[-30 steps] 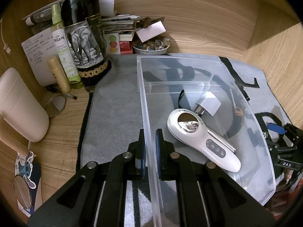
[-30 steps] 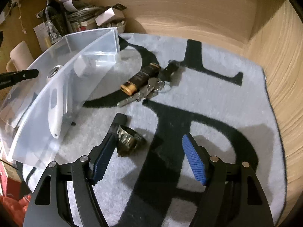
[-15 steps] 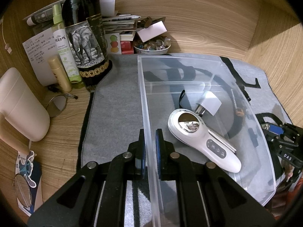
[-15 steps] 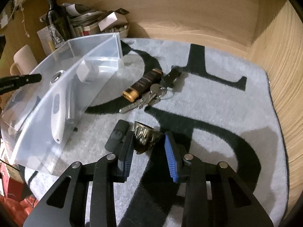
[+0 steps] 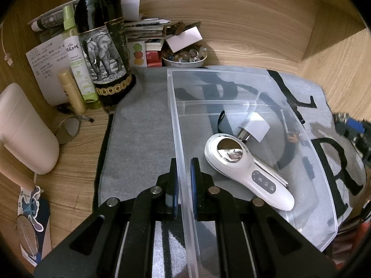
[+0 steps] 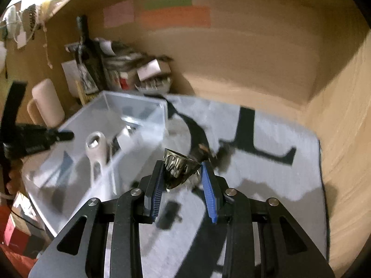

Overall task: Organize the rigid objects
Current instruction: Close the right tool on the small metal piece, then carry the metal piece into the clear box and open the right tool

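Observation:
My left gripper [image 5: 183,176] is shut on the near left wall of a clear plastic bin [image 5: 176,120] standing on a grey mat. Inside the bin lie a white handheld device [image 5: 250,173] and a white charger plug [image 5: 255,127]. My right gripper [image 6: 182,180] is shut on a small embossed metal cup [image 6: 177,168] and holds it in the air above the mat, to the right of the bin [image 6: 129,106]. A key bunch with a dark fob [image 6: 204,151] lies on the mat behind the cup, partly hidden. The right view is blurred.
A wine bottle [image 5: 102,46], a spray bottle [image 5: 78,64], papers and a bowl of trinkets [image 5: 184,56] crowd the back left corner. A cream-coloured object [image 5: 25,132] lies at the left. A small black item [image 6: 168,215] lies on the mat under my right gripper. Wooden walls stand behind and right.
My right gripper closed on the metal cup, then lifted it off the mat and swung up toward the bin. My left gripper stayed clamped on the bin wall.

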